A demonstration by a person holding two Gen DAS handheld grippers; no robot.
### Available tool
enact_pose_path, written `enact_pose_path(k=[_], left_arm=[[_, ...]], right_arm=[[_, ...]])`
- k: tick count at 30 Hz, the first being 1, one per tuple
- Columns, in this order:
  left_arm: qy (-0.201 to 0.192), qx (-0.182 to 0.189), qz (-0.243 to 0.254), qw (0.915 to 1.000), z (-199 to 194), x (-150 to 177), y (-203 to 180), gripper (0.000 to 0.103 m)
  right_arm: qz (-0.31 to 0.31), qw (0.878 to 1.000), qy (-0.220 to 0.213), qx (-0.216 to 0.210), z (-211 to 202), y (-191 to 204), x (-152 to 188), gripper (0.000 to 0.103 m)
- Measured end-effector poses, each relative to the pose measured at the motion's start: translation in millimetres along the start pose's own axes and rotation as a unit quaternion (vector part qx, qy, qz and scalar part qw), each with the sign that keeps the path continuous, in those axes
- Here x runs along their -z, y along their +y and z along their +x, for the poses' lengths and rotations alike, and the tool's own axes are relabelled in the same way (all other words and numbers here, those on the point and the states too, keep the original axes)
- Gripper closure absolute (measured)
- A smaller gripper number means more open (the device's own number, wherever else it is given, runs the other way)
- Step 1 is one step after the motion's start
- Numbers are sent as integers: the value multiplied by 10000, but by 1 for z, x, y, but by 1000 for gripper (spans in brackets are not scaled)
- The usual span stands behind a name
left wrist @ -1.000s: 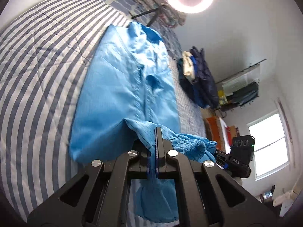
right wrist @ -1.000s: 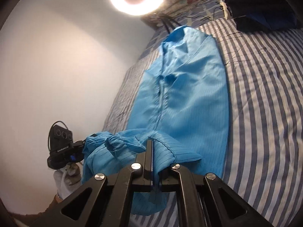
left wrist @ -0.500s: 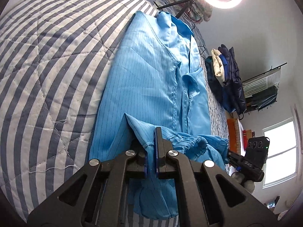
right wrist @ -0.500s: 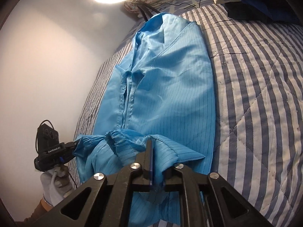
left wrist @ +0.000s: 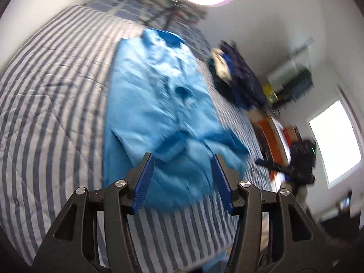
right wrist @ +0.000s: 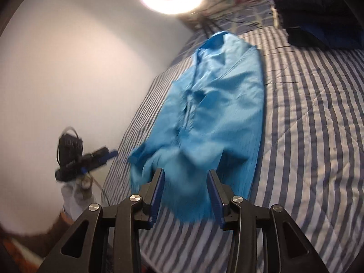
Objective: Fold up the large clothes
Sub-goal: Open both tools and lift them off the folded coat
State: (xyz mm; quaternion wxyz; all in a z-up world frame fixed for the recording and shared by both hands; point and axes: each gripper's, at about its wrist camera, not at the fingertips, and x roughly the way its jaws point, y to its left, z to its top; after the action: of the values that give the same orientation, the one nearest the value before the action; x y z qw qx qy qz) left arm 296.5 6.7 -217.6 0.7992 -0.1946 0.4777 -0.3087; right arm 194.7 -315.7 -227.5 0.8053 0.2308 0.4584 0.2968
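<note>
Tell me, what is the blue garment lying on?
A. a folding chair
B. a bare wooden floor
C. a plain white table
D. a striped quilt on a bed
D: the blue garment is spread over a quilt with dark and light stripes covering a bed, seen in both wrist views.

blue garment (left wrist: 159, 104): motion blur smearing the near folded hem, folds unreadable | dark clothes pile (right wrist: 318, 18): running off the right-wrist frame's top-right edge | shelf clutter (left wrist: 289, 84) by the window: blurring, items too small to identify | bed (left wrist: 45, 113): edges running out of frame
</note>
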Motion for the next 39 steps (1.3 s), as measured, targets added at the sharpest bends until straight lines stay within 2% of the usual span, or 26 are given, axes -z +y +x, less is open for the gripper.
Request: enact_pose_path(k=[3,6,9,12,16,20,22,25,27,29,32,36,39], left_arm=[[503,-56,324,9982,10,21,-10,50],[1015,0,256,9945,30,38,-5,50],[1465,-120,202,9889,53,52,0,50],[1690,-208,236,9851,67,59,-2,50],[1582,-458,410,9855,76,43,-7,50],[1276,-602,427,9891,77,15,-8,50],[957,-726,449,9918,74,-6,-8,50],[406,-1121,529,9915,66,-36,-8,50],[106,-1081,348,9935,55,-53,0,50],[-109,-1255,333,9915,47,-61,6,50],[-179,-1357,256,9903,38,-62,23,50],[19,-1278,-11,9918,49,-60,45,50],[104,-1446,244,9891,64,-56,37,50]], right_arm=[[-535,9968,564,175,16,19,14,66],[-1059,9878,1113,268,35,34,29,71],[-1379,9785,1473,426,53,36,40,73],[-1634,9691,1694,743,69,31,43,76],[-1695,9671,1568,1067,74,19,22,76],[-1658,9725,1125,1188,68,12,-16,76],[-1634,9745,896,1254,67,11,-36,76],[-1573,9770,439,1368,60,11,-61,76],[-1433,9802,146,1359,54,6,-74,75],[-1310,9818,-19,1377,47,1,-78,75],[-1137,9813,-80,1548,44,-11,-77,75],[-911,9837,-120,1549,41,-30,-66,75],[-928,9808,-113,1711,47,-35,-60,75]])
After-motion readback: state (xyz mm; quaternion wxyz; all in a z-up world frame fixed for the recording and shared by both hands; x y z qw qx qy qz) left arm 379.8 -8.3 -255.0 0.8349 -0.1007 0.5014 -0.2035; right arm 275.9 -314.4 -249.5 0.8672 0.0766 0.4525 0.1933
